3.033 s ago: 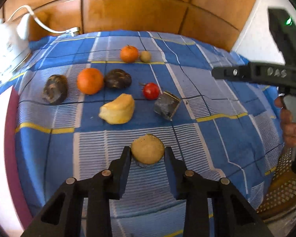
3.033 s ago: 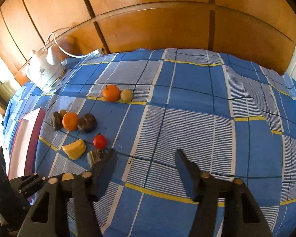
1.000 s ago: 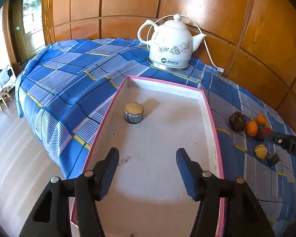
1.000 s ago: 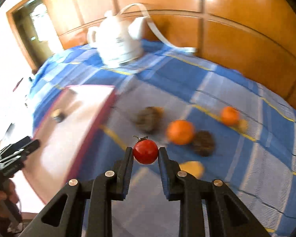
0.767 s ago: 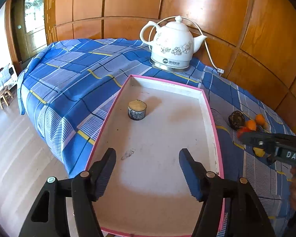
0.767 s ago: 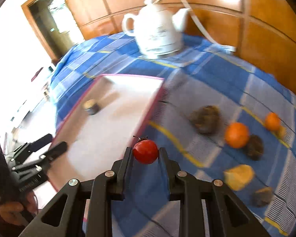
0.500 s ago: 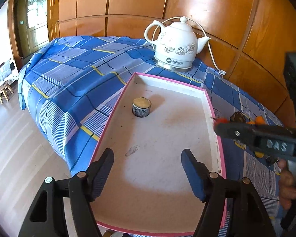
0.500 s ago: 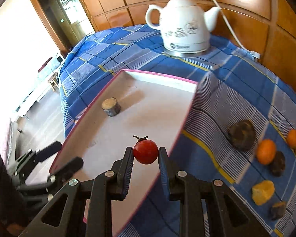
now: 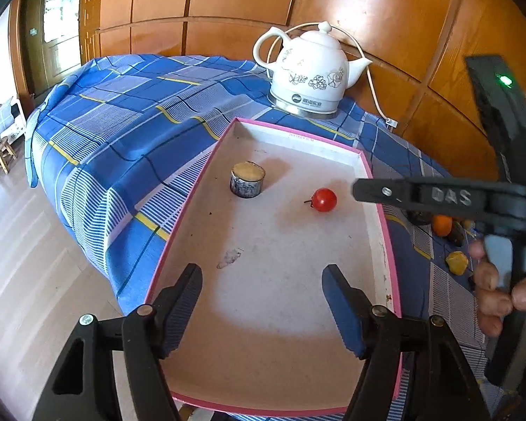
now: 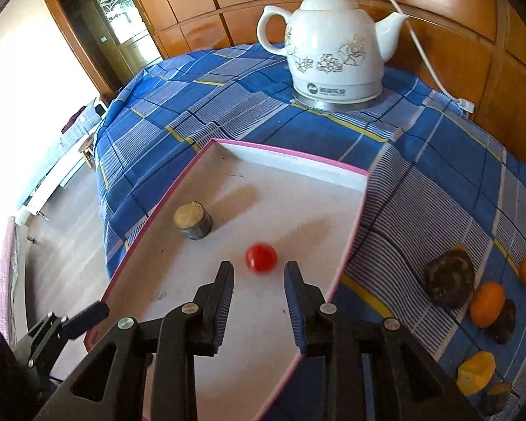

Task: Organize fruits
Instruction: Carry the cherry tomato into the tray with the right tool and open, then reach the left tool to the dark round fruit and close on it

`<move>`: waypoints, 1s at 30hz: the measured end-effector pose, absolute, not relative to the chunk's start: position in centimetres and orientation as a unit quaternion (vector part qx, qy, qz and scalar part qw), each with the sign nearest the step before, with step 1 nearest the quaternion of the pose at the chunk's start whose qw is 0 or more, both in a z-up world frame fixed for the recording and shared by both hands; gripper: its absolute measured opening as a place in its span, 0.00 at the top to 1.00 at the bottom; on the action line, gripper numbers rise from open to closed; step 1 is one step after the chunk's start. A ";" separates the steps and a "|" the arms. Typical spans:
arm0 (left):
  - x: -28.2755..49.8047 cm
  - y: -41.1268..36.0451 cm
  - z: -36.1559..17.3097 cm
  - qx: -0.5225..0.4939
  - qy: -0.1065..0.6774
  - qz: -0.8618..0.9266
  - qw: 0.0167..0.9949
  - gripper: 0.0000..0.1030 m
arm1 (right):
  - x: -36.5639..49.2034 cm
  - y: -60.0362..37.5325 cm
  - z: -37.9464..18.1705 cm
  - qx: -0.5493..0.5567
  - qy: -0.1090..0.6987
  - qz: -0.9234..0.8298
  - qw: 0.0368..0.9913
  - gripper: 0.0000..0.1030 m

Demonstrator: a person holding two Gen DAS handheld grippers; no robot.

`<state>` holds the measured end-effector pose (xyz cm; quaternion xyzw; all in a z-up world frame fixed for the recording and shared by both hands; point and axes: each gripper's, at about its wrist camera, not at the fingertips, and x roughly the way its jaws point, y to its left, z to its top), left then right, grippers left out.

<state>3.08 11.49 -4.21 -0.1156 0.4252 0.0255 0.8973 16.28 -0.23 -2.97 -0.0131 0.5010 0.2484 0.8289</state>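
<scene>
A small red tomato lies on the floor of the pink-rimmed white tray, just beyond the tips of my right gripper. Its jaws are opening and the pads no longer touch the tomato. In the left wrist view the tomato sits right of a short round cut piece, with the right gripper hovering beside it. My left gripper hangs open and empty over the near end of the tray.
A white kettle with a cord stands behind the tray on the blue checked cloth. To the right lie two oranges, two dark fruits and a yellow piece. The table edge and floor lie left.
The right gripper carried the tomato from the cloth over the tray, then let it go; the tomato now rests on the tray floor. The left gripper widened slightly and stayed over the tray.
</scene>
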 end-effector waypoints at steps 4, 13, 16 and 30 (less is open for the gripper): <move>3.1 11.3 -4.3 -0.117 0.427 0.024 0.896 0.31 | 14.3 -2.1 -2.4 -0.029 0.488 0.236 0.840 0.69; 2.7 10.0 -3.4 -0.096 0.418 0.018 0.903 0.31 | 10.8 -5.9 -1.6 -0.059 0.471 0.211 0.855 0.69; 2.6 9.5 -3.1 -0.090 0.416 0.013 0.905 0.31 | 9.9 -7.3 -1.2 -0.063 0.465 0.203 0.859 0.69; 2.2 6.8 -2.5 -0.052 0.412 -0.018 0.910 0.31 | 8.2 -13.0 1.1 -0.062 0.444 0.166 0.879 0.68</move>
